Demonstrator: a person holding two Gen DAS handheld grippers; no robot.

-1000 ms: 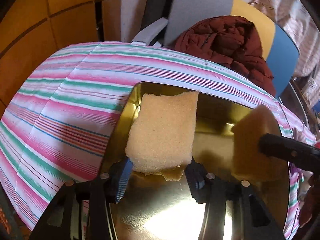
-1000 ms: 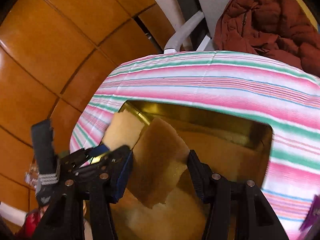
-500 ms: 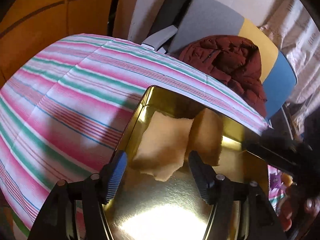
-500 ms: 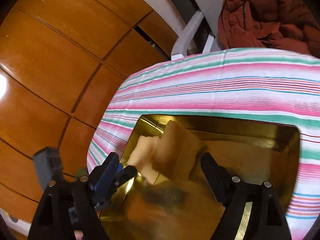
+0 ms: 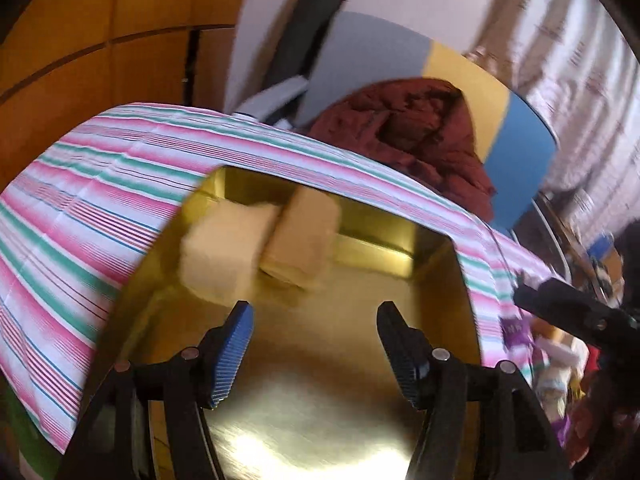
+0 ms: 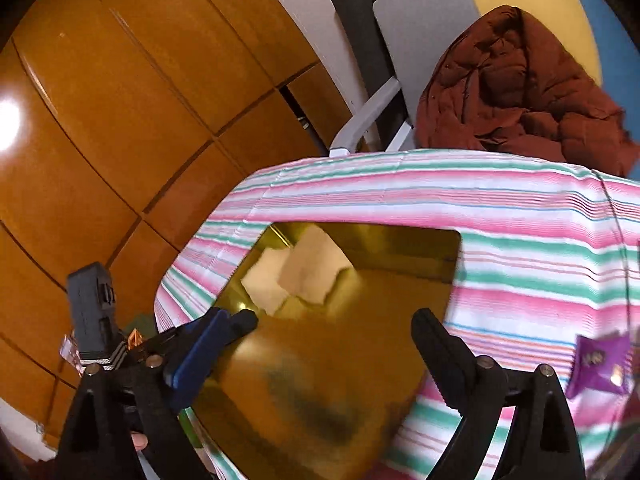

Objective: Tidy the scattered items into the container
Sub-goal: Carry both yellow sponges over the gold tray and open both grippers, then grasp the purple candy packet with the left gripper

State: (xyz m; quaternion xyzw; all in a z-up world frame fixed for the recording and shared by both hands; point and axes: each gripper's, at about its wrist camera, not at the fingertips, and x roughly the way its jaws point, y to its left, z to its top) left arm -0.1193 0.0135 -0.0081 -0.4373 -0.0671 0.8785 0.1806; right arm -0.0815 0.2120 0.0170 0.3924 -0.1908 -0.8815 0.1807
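left gripper [image 5: 314,330] is seen with jaws spread wide, nothing between them, above the floor of the gold tin [image 5: 436,264]. right gripper [image 6: 332,338] is seen with jaws still opening and nothing between them, over the same tin [image 6: 420,240]. two tan sponge pieces [image 5: 224,256] [image 5: 300,240] are found inside the tin, at its far left corner, touching each other. a purple packet [image 6: 596,364] is noted on the striped tablecloth [image 6: 520,208], right of the tin. a dark red jacket [image 6: 516,96] is seen on a chair beyond the table.
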